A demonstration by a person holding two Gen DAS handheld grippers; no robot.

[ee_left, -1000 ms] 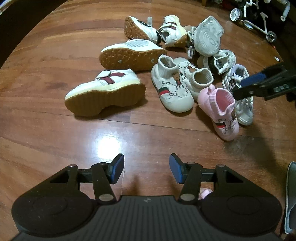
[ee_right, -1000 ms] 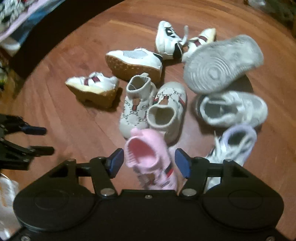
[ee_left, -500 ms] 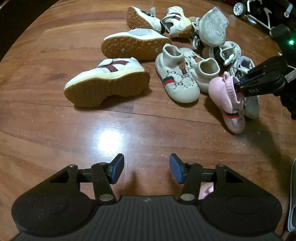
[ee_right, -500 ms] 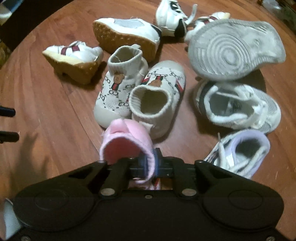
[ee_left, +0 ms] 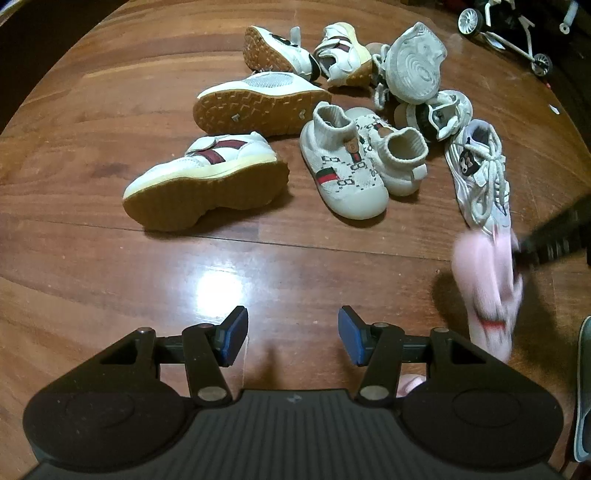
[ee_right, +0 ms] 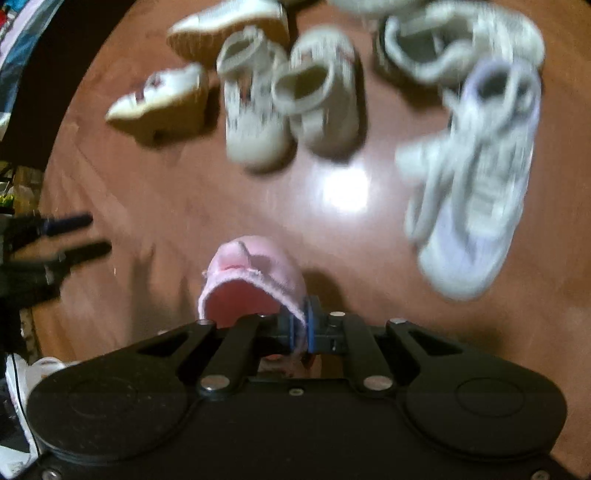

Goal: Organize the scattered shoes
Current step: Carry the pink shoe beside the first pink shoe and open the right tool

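Observation:
Several small shoes lie scattered on the wooden floor. My right gripper is shut on the collar of a pink sock shoe and holds it off the floor; the shoe also shows blurred in the left wrist view, hanging at the right. My left gripper is open and empty over bare floor. Ahead of it lie a white and red sneaker on its side and two beige sock shoes. A white and lilac laced sneaker lies right of the pink shoe.
More white sneakers lie farther back, one sole up. A toy stroller stands at the far right. Something pink shows behind my left gripper's right finger. A grey slipper edge sits at the right border.
My right gripper closed on the pink shoe's collar, then lifted it and carried it away from the pile toward me. The left gripper has stayed open and shifted only slightly.

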